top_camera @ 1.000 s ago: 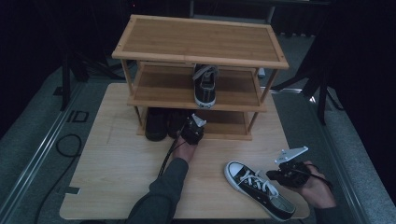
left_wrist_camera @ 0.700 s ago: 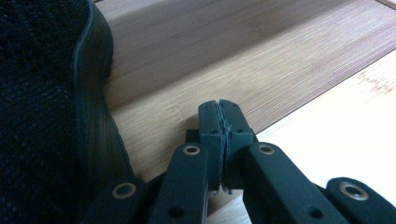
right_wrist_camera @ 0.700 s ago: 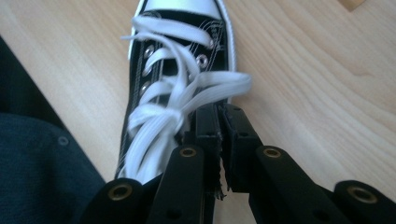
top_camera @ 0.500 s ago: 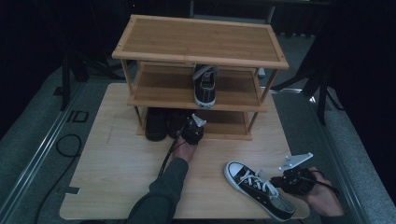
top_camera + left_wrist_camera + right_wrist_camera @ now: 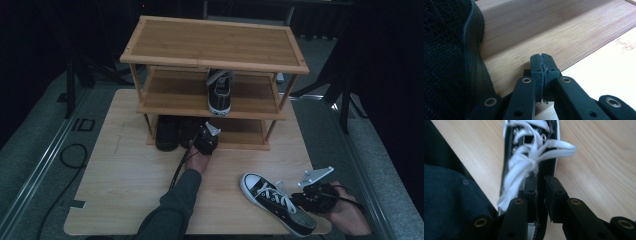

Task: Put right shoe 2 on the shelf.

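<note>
A black-and-white lace-up sneaker (image 5: pixel 275 202) lies on the wooden table (image 5: pixel 125 180) at the front right. My right gripper (image 5: pixel 302 197) sits at its heel end. In the right gripper view the gripper (image 5: pixel 540 181) straddles the sneaker's (image 5: pixel 531 157) black collar wall; its jaws have just been opening, and a gap shows beside the canvas. My left gripper (image 5: pixel 204 134) rests at the rack's bottom shelf (image 5: pixel 536 32), shut (image 5: pixel 542 57) on nothing, beside a black shoe (image 5: pixel 446 62).
A three-tier bamboo shoe rack (image 5: pixel 215 47) stands at the table's back. The matching sneaker (image 5: pixel 220 92) sits on its middle shelf, and black shoes (image 5: pixel 166 132) on the bottom shelf at left. Dark cloth (image 5: pixel 449 202) lies near the table's front edge.
My right gripper has slid slightly toward the table's front edge at the sneaker's heel. The left gripper and the sneaker have stayed put.
</note>
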